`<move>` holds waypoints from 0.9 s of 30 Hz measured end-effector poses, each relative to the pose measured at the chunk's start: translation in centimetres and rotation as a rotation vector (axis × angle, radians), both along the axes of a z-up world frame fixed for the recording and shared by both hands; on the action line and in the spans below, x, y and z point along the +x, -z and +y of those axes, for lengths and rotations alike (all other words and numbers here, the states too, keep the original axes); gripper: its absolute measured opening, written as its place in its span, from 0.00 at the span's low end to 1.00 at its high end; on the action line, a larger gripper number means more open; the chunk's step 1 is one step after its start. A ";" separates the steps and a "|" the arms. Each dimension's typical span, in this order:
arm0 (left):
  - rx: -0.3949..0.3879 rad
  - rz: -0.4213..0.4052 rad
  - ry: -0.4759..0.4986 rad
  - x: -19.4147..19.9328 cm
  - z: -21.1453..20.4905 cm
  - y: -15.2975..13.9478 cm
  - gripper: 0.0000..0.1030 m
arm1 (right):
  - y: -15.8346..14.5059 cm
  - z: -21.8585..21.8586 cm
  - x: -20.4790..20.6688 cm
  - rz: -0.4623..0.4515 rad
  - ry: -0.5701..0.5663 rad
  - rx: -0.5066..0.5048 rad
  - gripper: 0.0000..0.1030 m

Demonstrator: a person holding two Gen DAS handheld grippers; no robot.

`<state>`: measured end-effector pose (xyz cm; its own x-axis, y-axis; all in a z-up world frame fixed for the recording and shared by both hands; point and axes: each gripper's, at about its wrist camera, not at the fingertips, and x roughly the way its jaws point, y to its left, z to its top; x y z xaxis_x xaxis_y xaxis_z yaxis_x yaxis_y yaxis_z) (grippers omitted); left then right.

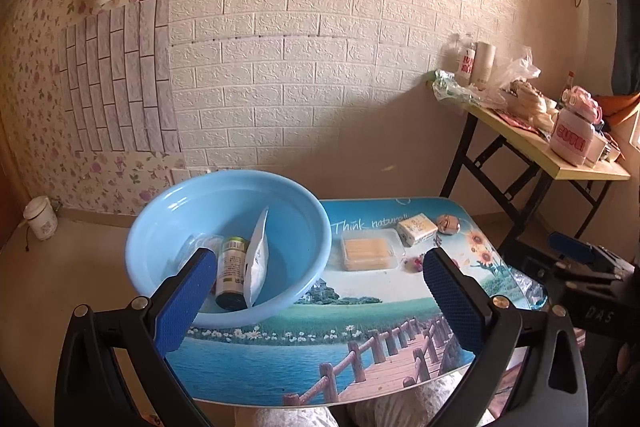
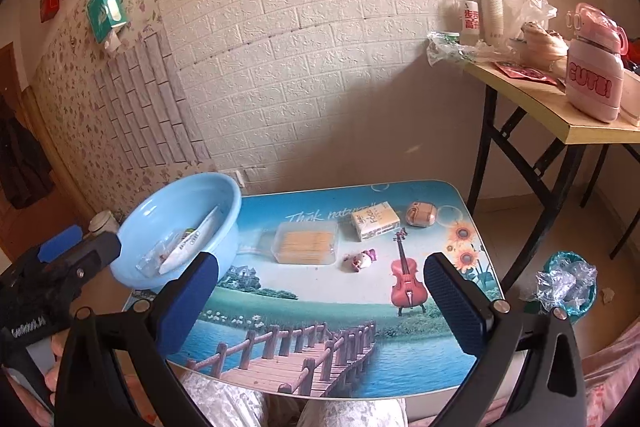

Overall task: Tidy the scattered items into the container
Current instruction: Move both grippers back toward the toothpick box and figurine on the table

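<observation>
A light blue basin (image 1: pixel 304 227) (image 2: pixel 224 195) stands on the left of the small picture-printed table (image 1: pixel 360 307) (image 2: pixel 352 291). It holds a green-capped bottle (image 1: pixel 231 273), a white pouch (image 1: pixel 256 259) and a clear wrapper (image 2: pixel 158 253). On the table lie a clear box of yellow sticks (image 1: pixel 370 249) (image 2: pixel 306 241), a yellow tissue pack (image 1: pixel 416 228) (image 2: pixel 375 220), a brown earbud case (image 1: pixel 448 223) (image 2: pixel 421 214) and a small pink figure (image 1: pixel 415 262) (image 2: pixel 362 259). My left gripper (image 1: pixel 320 299) is open and empty beside the basin. My right gripper (image 2: pixel 320 303) is open and empty over the near table.
A folding table (image 2: pixel 528 107) with bottles, cups, bags and a pink "CUTE" bottle (image 2: pixel 594 67) stands at the right. A bin with a plastic liner (image 2: pixel 568 283) sits on the floor right of the small table. A white jar (image 1: pixel 40 219) stands by the left wall.
</observation>
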<state>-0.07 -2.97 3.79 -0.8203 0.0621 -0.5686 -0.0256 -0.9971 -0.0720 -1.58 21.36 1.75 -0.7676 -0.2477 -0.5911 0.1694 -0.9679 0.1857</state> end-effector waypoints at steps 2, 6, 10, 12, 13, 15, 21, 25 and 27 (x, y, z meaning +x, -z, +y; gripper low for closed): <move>0.000 -0.006 -0.002 -0.2 0.0 0.1 1.00 | 0.1 0.3 -0.1 0.002 0.013 -0.016 1.00; 0.020 0.008 0.004 -0.1 -0.4 0.0 1.00 | 0.1 0.9 -0.1 0.008 0.013 -0.042 1.00; 0.021 -0.015 0.002 -0.3 -0.4 0.7 1.00 | -0.2 0.6 -0.1 0.006 0.005 -0.035 1.00; 0.024 -0.021 -0.002 -0.4 -0.5 0.8 1.00 | -0.2 0.4 -0.1 0.006 0.003 -0.027 1.00; 0.026 -0.019 -0.002 -0.3 -0.6 0.8 1.00 | -0.1 0.4 -0.1 0.004 0.002 -0.028 1.00; 0.025 -0.014 -0.003 -0.2 -0.6 0.7 1.00 | 0.1 0.5 -0.1 -0.002 0.001 -0.035 1.00; 0.025 -0.007 0.000 -0.1 -0.6 0.6 1.00 | 0.4 0.8 -0.2 -0.025 0.011 -0.059 1.00; 0.023 -0.019 0.001 -0.2 -0.4 1.0 1.00 | 0.4 0.8 -0.1 -0.018 0.017 -0.047 1.00; 0.021 -0.025 0.000 -0.3 -0.3 1.1 1.00 | 0.5 0.8 -0.2 -0.020 0.018 -0.044 1.00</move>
